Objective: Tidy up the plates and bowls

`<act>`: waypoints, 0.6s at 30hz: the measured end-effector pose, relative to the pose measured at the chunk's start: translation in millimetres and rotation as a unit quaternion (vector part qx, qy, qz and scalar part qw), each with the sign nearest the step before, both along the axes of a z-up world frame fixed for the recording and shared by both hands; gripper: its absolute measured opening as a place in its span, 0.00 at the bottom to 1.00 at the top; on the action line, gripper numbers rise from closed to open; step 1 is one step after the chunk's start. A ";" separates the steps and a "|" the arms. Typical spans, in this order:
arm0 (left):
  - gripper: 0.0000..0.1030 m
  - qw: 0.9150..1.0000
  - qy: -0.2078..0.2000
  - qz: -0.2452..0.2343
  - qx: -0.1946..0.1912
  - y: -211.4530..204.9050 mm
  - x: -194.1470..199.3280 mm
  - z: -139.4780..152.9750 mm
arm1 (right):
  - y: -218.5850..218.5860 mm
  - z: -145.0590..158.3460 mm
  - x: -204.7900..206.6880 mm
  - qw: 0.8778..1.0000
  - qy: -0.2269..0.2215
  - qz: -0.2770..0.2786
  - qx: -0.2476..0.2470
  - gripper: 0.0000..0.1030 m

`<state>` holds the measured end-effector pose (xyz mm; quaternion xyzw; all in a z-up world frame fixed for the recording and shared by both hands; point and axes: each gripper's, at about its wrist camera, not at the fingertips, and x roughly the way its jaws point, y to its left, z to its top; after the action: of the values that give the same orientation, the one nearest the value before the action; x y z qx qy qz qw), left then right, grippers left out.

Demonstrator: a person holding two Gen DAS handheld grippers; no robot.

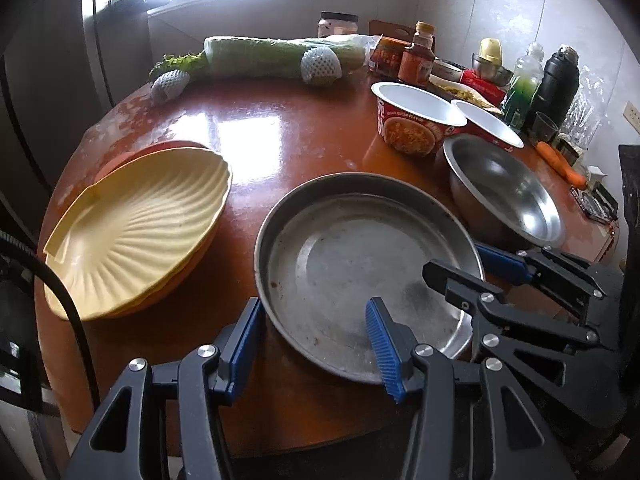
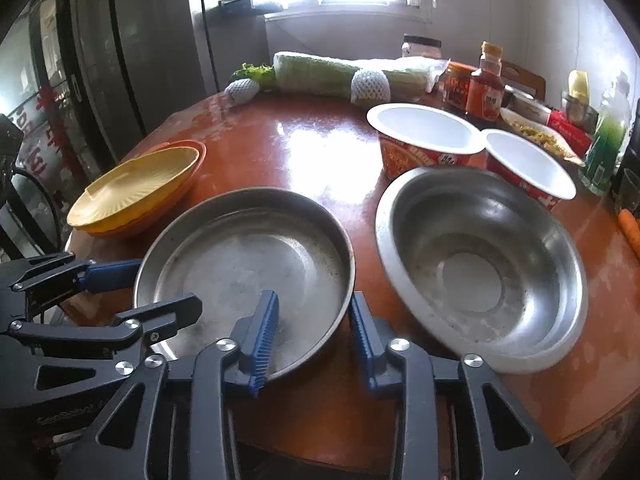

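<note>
A shallow metal pan sits at the near edge of the round brown table. My left gripper straddles its left rim, one pad inside and one outside, jaws wide and open. My right gripper sits on the right rim with its jaws narrow, shut on the pan's wall. A steel bowl stands to the right. On the left, a yellow shell-shaped plate lies on an orange plate. Two white-lined noodle bowls stand behind.
A wrapped cabbage lies at the table's far side. Sauce bottles, jars and a black flask crowd the back right corner. A carrot lies at the right edge. A black cable hangs at my left.
</note>
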<state>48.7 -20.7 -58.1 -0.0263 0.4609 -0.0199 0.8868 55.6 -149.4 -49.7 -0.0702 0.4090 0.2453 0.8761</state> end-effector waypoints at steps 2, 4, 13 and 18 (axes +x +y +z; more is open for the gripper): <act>0.49 1.000 -0.003 -0.002 0.009 -2.6 0.8 -0.6 | 0.2 -2.5 0.3 1.000 -0.001 0.000 -0.004 0.32; 0.47 1.000 -0.007 -0.005 0.011 -2.9 1.2 -0.9 | -0.6 -2.4 0.1 1.000 -0.003 -0.003 -0.003 0.32; 0.43 1.000 -0.022 -0.015 0.006 -0.4 -10.1 9.3 | -5.3 1.0 -9.2 1.000 0.001 -0.012 0.001 0.32; 0.43 0.999 -0.041 -0.012 0.005 3.8 -20.5 24.5 | -3.5 14.6 -19.3 1.000 -0.012 -0.011 0.008 0.32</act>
<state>28.2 -16.9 -33.5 -0.0153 0.4245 -0.0289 0.9049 36.3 -152.9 -35.1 -0.0620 0.3970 0.2384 0.8841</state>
